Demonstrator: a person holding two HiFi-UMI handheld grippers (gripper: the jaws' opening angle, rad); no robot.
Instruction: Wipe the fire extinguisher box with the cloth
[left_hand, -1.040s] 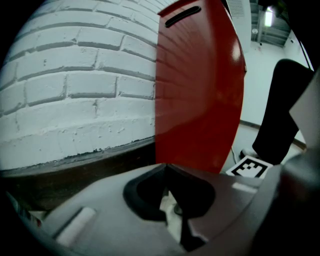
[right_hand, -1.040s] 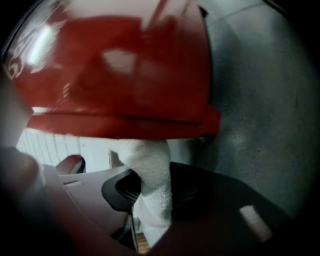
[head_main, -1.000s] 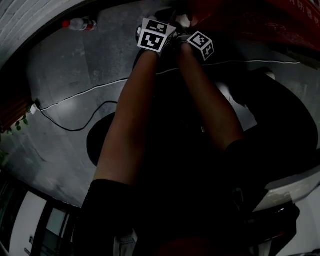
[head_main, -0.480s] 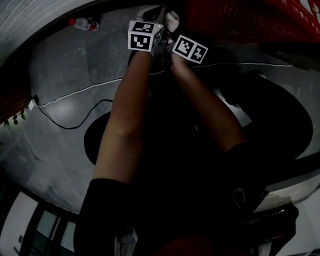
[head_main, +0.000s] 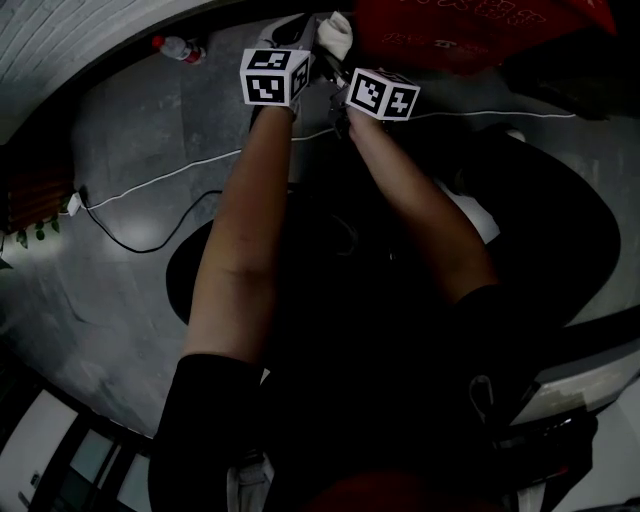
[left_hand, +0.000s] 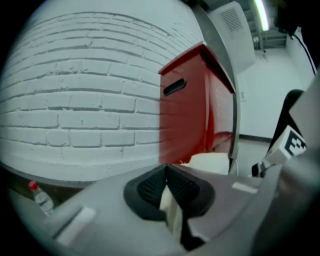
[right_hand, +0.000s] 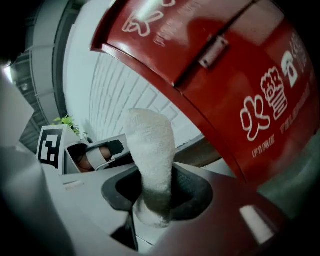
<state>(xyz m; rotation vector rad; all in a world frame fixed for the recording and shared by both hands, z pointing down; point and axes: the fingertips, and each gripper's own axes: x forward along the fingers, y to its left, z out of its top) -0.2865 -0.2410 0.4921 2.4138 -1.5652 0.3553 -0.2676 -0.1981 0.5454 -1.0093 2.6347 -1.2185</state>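
Holding the cloth: both grippers, two in all, side by side in front of the box.
Left gripper (left_hand: 166, 176): jaws closed narrow, a thin pale fold of cloth pinched between the pads.
Right gripper (right_hand: 157, 192): jaws clamped on a thick roll of the cloth, which stands up out of them.
Cloth (right_hand: 150, 145): one, white and fuzzy, just beside the box's near corner; I cannot tell whether it touches.
Fire extinguisher box (right_hand: 225, 75): one, red with white lettering, against the white brick wall (left_hand: 85, 100).
Bottle (head_main: 180, 47): one, clear with a red cap, lying on the floor by the wall, well apart from the box.
Cables: two on the grey floor, a white cable (head_main: 190, 170) and a black cable (head_main: 140, 245).
Plant (head_main: 30, 235): one, at the left edge.
In the way: the person's two forearms (head_main: 240, 230) and dark clothes cover the middle of the head view.
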